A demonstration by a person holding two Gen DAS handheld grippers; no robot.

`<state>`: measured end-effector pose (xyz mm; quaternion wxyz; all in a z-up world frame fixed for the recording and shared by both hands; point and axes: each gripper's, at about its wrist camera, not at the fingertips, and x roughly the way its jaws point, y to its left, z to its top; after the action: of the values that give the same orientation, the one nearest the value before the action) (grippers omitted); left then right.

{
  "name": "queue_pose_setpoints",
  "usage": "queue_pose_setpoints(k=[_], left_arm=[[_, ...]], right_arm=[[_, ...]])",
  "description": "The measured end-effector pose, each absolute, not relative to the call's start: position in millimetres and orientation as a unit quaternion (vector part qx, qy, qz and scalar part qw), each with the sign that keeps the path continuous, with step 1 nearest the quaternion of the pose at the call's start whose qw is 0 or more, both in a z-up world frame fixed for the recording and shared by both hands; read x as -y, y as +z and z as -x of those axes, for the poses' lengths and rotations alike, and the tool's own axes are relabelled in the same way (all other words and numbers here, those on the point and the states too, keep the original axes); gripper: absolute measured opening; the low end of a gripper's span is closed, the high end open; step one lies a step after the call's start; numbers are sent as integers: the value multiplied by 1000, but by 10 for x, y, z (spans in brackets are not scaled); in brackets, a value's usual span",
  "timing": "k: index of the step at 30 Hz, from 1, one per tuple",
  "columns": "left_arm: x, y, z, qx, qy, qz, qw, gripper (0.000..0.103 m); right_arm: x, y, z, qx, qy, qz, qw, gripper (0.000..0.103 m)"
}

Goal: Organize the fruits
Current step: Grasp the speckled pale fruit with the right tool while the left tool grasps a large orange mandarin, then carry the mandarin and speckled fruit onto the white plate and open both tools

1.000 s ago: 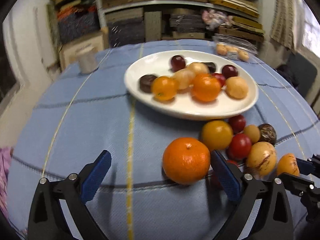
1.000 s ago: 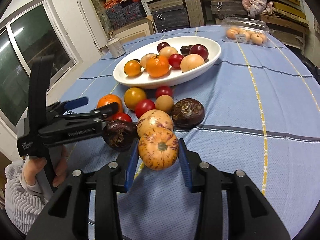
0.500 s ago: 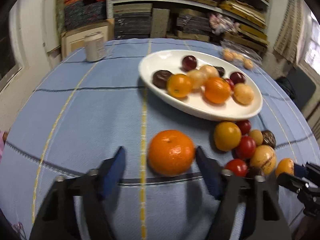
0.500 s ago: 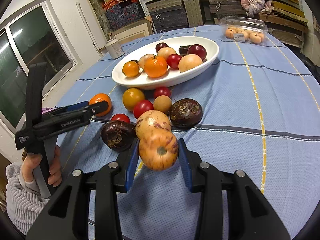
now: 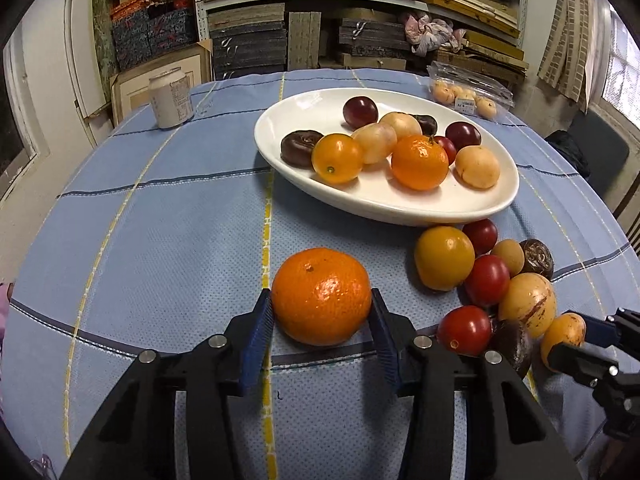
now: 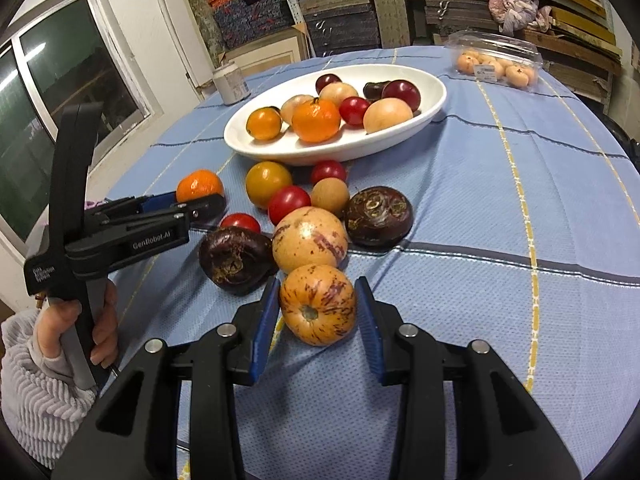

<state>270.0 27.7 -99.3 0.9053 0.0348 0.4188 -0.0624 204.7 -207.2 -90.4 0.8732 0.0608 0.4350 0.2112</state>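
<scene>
A: Fruits on the white plate [image 5: 400, 208], how many do you count?

B: Nine: two orange ones, three pale ones, two dark red plums, one small red one and one dark brown one. On the blue cloth [image 5: 160, 240] near the plate I count ten more.

A: And the tongs?

B: Two. The left gripper [image 5: 321, 312] has both blue pads against the mandarin [image 5: 321, 296], which rests on the cloth in front of the plate. The right gripper [image 6: 317, 312] stands around the speckled melon [image 6: 317, 310]; the left pad seems to touch, but beside the right pad I see a thin gap, so I cannot tell if it grips.

A: Which way does the melon point?

B: It is almost round; its stem end faces the camera, slightly down.
</scene>
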Motion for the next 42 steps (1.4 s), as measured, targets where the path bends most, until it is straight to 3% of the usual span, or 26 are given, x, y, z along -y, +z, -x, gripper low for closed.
queue_pose_setpoints(k=[12,20,27,37,39,40,41,42], left_arm=[[-355,-932,-2677,-409,-68,-11,910,47],[-455,-484,-2618,-359,-67,15,931,47],[-298,-226,-3233,-353,-61,1,934,47],[-183,-550,-4361,-405,-54,6,913,47],[-193,-599,-4430,-409,-55,12,911,50],[-204,-607,-4424,-403,-48,13,914,54],[-221,-587,-4416,-396,-40,15,917,66],[-239,-558,-4388,-388,-38,18,921,71]], right_arm=[[2104,-924,-2069,-438,217,-73,869,37],[2349,-617,-2155,-400,228,-132,878,37],[2205,-240,-2775,-388,222,-107,888,37],[1778,-485,-3319,-404,220,-57,886,38],[1781,-538,-3338,-400,217,-56,889,44],[1797,-557,-3344,-401,213,-58,889,55],[1837,-559,-3334,-398,211,-66,890,59],[1870,-548,-3327,-396,211,-72,891,59]])
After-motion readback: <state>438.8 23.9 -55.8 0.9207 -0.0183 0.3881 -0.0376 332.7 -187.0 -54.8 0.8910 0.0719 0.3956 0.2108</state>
